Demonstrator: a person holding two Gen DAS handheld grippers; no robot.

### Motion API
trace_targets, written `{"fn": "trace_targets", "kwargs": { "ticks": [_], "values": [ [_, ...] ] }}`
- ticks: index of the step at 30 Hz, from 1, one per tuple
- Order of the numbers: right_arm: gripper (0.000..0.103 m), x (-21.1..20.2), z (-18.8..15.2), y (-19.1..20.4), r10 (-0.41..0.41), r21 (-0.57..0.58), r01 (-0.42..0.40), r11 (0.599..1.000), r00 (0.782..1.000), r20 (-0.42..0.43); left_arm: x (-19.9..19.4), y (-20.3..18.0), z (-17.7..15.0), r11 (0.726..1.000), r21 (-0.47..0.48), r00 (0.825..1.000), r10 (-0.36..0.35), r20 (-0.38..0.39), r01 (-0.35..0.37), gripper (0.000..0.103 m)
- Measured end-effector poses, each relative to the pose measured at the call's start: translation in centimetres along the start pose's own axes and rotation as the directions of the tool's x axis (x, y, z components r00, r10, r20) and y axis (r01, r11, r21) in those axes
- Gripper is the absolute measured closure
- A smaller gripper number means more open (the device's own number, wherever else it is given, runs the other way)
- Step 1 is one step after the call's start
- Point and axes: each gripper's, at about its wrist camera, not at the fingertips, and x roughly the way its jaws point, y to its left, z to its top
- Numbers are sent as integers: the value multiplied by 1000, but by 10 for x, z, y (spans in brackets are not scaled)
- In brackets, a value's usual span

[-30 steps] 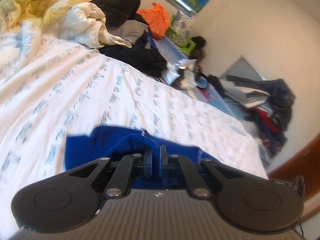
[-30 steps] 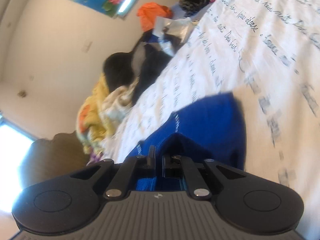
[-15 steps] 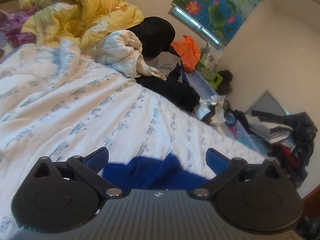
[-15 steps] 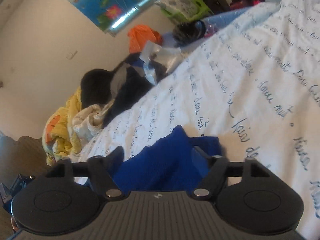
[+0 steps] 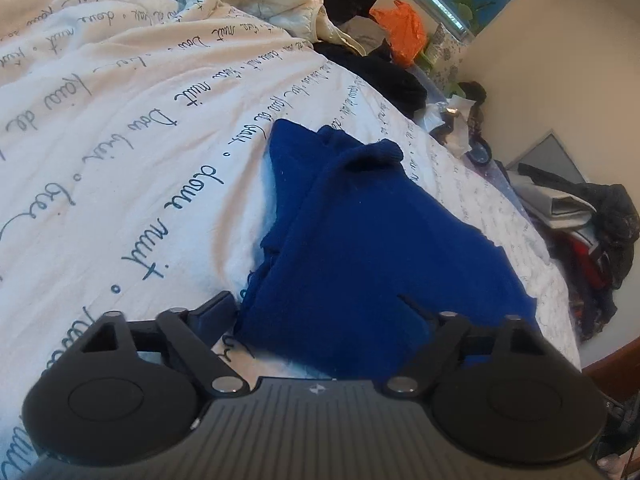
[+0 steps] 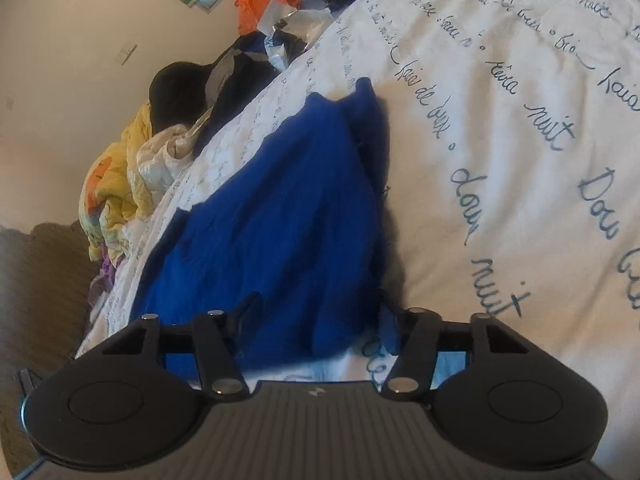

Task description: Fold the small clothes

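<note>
The left gripper (image 5: pixel 320 308) sits low over the bed (image 5: pixel 120 128), its 2 jaws apart and closing. The near edge of the blue garment (image 5: pixel 372 240) lies between them, but the pads are not yet pressing on it; one jaw stands over bare sheet at the cloth's left edge and the other over the blue fabric. The garment lies in a loose, roughly triangular heap on the printed white sheet, with a rolled cuff or hem sticking up at its far end. Beyond it, near the wall, lie a pile of dark clothes (image 5: pixel 384 76) and an orange bag (image 5: pixel 404 28).

Further right, the right gripper (image 6: pixel 318 312) frames the same blue garment (image 6: pixel 280 216) from the other side, jaws likewise apart and closing, with the cloth's near corner between them but unpinched. A yellow quilt (image 6: pixel 116 184) lies bunched at the far edge of the bed.

The main risk, as I judge it, is an uneven pinch: the heap has several layers, so either gripper may catch only the top one, or grab sheet along with cloth. Lifting would then drag the bedding or leave the fold lopsided. The bunched far end may also stay crumpled inside the fold.
</note>
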Motion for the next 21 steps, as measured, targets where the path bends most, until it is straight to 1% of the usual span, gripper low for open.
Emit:
{"fn": "trace_targets", "kwargs": {
  "ticks": [1,2,3,4,5,6,7,9,10,12,15,18,20,21],
  "values": [
    [80,6,5,-4,0,52,1,999,1000,-19,6,-3,3,1000,3,999,-7,-36,7,65],
    [93,13,9,-8,3,86,2,996,998,-58,13,-5,4,1000,3,998,6,-70,-5,97],
    [93,17,9,-9,15,91,-8,996,997,-69,15,-6,5,1000,4,997,23,-80,-23,95],
    [95,17,8,-6,12,67,-8,998,998,-59,15,-10,6,999,27,996,36,-79,-34,96],
    [95,17,7,-2,-4,41,6,999,998,-55,12,-15,7,997,55,996,50,-72,-46,96],
    [95,14,6,2,-2,25,3,1000,999,-42,7,-20,8,996,77,997,52,-58,-47,97],
    [96,9,5,6,14,12,-14,1000,1000,-28,-1,-24,10,995,96,998,37,-41,-33,97],
    [96,-6,5,13,44,-13,-44,999,999,0,-21,-27,13,995,104,1000,0,-16,1,97],
    [96,-15,4,16,50,-32,-49,998,999,8,-33,-28,14,994,105,1000,-27,-14,28,97],
    [97,-38,0,21,72,-67,-70,995,997,18,-56,-28,10,991,118,998,-56,-8,56,97],
    [97,-73,-17,21,107,-91,-105,990,994,13,-88,-22,-10,986,138,995,-93,-29,96,97],
    [97,-106,-45,17,128,-79,-128,989,992,-14,-117,-6,-46,987,106,989,-110,-97,120,97],
    [96,-127,-68,14,146,-59,-148,987,988,-42,-131,7,-72,990,86,986,-100,-137,112,96],
    [96,-136,-78,11,157,-43,-160,986,986,-57,-136,14,-81,992,84,987,-80,-142,92,96]
  ]
}}
